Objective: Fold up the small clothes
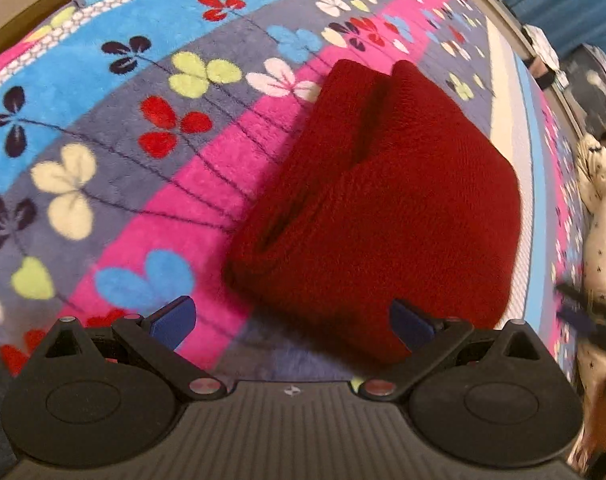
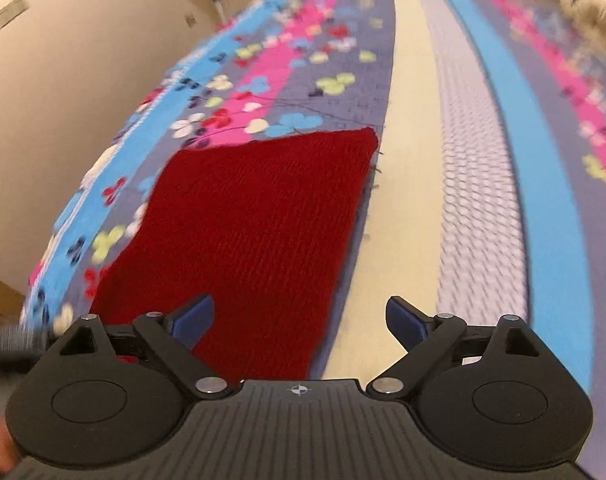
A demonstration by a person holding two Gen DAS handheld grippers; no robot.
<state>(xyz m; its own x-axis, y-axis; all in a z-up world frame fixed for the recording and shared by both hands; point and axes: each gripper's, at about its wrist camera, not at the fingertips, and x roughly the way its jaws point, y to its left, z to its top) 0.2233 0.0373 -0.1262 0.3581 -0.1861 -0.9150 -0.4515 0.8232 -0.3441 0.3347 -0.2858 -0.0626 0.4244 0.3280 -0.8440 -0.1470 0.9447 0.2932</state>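
A dark red knitted garment, folded into a thick wedge [image 1: 383, 208], lies on a bed's fleece blanket of blue, pink and grey stripes with flowers [image 1: 103, 128]. The left hand-held gripper [image 1: 291, 320] and the right hand-held gripper [image 2: 301, 316] both stand wide apart and hold nothing. The knit appears soft, light and limp, unlikely to slip; a pinch through all layers at a near corner looks best suited.

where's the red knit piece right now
The red knit piece lies folded on the floral blanket, centre-right in the left wrist view. In the right wrist view it sits left of centre, beside the cream stripe.
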